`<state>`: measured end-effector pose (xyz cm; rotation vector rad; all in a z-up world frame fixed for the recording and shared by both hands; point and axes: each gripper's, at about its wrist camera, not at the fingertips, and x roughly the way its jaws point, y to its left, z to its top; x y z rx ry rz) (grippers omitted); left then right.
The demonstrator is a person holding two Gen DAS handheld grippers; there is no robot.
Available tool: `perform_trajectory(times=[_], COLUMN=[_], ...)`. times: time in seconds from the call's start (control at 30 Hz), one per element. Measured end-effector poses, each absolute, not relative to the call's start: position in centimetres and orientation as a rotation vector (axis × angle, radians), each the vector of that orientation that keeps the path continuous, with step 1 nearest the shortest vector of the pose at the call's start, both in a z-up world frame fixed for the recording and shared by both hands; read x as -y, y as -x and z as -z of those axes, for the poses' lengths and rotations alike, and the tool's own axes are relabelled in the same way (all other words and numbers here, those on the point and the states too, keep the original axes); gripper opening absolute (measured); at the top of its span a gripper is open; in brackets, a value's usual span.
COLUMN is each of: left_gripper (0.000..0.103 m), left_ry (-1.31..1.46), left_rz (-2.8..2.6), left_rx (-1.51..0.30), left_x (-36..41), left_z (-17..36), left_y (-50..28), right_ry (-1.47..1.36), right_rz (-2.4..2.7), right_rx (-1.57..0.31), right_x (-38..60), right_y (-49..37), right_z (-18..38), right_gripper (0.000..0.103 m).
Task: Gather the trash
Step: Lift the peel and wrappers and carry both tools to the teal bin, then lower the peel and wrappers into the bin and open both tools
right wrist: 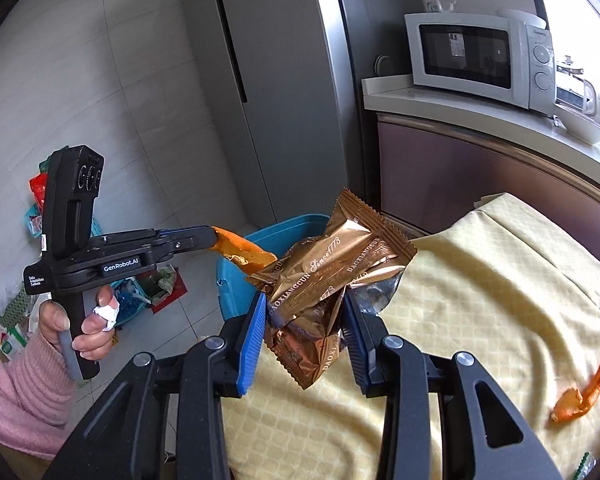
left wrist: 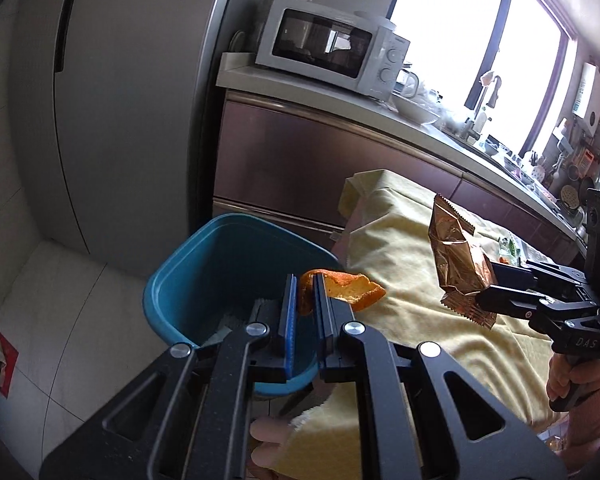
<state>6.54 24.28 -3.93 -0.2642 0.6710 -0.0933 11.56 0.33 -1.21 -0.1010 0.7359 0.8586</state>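
Note:
My left gripper (left wrist: 305, 280) is shut on a piece of orange peel (left wrist: 346, 289), held over the near rim of the blue bin (left wrist: 204, 264). The same left gripper (right wrist: 210, 236) and its orange peel (right wrist: 244, 254) show in the right wrist view, left of the blue bin (right wrist: 236, 284). My right gripper (right wrist: 304, 300) is shut on crumpled copper-brown snack wrappers (right wrist: 332, 264), above the table's edge and just right of the bin. From the left wrist view the right gripper (left wrist: 486, 284) holds the wrappers (left wrist: 456, 260) over the yellow tablecloth (left wrist: 400, 248).
Another bit of orange peel (right wrist: 580, 398) lies on the yellow tablecloth (right wrist: 480, 300) at the right. A grey fridge (left wrist: 112, 100) stands behind the bin. A microwave (left wrist: 332, 48) sits on the counter (left wrist: 340, 96). Bags and packets litter the floor (right wrist: 148, 288) at the left.

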Motion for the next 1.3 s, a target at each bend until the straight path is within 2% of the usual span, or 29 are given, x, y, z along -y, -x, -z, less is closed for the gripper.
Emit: perform_trajectory(times=[0.77,0.9,1.3], left_gripper=[0.009,0.010,0.010], left_ry=[0.321,0.342,0.373], left_rz=[-0.073,-0.069,-0.052], left_rx=[-0.784,-0.810,-0.815], left_x=[-28.6,-28.7,-27.8], left_z=[9.4,10.5,12.1], left_y=[-12.1,-13.5,-14.3], right_ry=[0.211,0.174,0.097], right_rz=[-0.936,-0.925,-0.892], right_rx=[-0.974,-1.012,-1.017], right_x=[-11.0,-11.6,-9.9], right_y=[-17.5,-18.8,-19.1], right_z=[6.8,7.5,7.8], right_gripper=[0.040,0.044,0.048])
